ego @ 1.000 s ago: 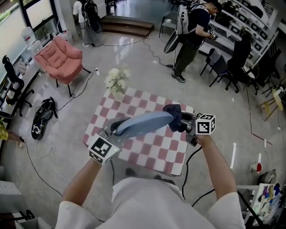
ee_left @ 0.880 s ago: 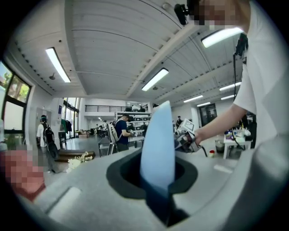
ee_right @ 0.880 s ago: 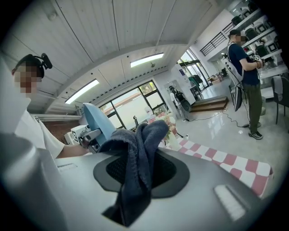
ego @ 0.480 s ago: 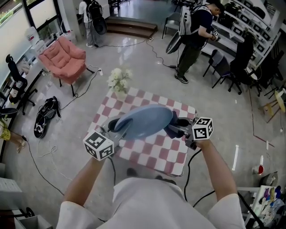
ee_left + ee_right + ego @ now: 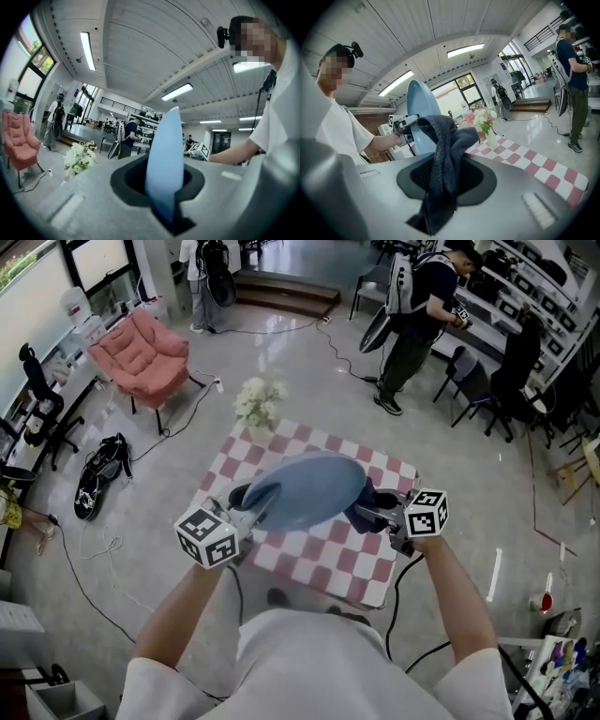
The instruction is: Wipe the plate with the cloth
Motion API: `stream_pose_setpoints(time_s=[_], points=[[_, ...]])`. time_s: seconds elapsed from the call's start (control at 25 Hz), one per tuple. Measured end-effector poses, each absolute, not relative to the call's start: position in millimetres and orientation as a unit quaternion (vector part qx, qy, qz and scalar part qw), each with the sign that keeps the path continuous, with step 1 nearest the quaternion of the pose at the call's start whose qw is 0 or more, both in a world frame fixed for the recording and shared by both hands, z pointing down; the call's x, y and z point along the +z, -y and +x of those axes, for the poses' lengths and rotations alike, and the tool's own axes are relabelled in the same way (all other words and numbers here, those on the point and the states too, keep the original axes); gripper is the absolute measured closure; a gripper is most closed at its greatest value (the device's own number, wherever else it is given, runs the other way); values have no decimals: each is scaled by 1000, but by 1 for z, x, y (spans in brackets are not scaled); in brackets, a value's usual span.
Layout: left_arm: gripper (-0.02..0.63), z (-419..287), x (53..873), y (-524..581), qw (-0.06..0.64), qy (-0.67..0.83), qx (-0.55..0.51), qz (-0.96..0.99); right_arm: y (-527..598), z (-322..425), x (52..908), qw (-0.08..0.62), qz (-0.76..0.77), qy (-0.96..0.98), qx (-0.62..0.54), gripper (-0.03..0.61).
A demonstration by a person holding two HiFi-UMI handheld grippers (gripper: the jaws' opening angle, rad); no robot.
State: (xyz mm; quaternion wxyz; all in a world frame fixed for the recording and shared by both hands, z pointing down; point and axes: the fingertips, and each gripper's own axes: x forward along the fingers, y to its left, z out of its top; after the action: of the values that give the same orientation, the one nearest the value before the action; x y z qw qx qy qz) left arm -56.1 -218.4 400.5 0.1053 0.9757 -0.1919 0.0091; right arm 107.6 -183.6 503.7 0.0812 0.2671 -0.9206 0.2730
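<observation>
A light blue plate (image 5: 305, 491) is held up in the air above the checkered table (image 5: 309, 549). My left gripper (image 5: 246, 517) is shut on the plate's rim, and the plate (image 5: 164, 164) shows edge-on between its jaws in the left gripper view. My right gripper (image 5: 373, 516) is shut on a dark blue-grey cloth (image 5: 443, 159). The cloth (image 5: 367, 502) sits against the plate's right edge. In the right gripper view the plate (image 5: 421, 117) stands upright just behind the cloth.
A vase of white flowers (image 5: 260, 401) stands at the table's far left corner. A pink armchair (image 5: 142, 354) and a black bag (image 5: 101, 474) are on the floor to the left. A person (image 5: 417, 310) stands beyond the table, near office chairs.
The plate has tipped from nearly edge-on to showing its broad face. The cloth and right gripper have moved from the plate's upper right edge down to its right side.
</observation>
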Motion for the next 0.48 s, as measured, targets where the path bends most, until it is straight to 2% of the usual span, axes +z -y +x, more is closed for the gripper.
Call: stream_pose_setpoints(time_s=[0.48], points=[[551, -64, 400, 238, 174, 195, -43, 964, 176, 77, 520, 96, 242, 927, 270, 471]])
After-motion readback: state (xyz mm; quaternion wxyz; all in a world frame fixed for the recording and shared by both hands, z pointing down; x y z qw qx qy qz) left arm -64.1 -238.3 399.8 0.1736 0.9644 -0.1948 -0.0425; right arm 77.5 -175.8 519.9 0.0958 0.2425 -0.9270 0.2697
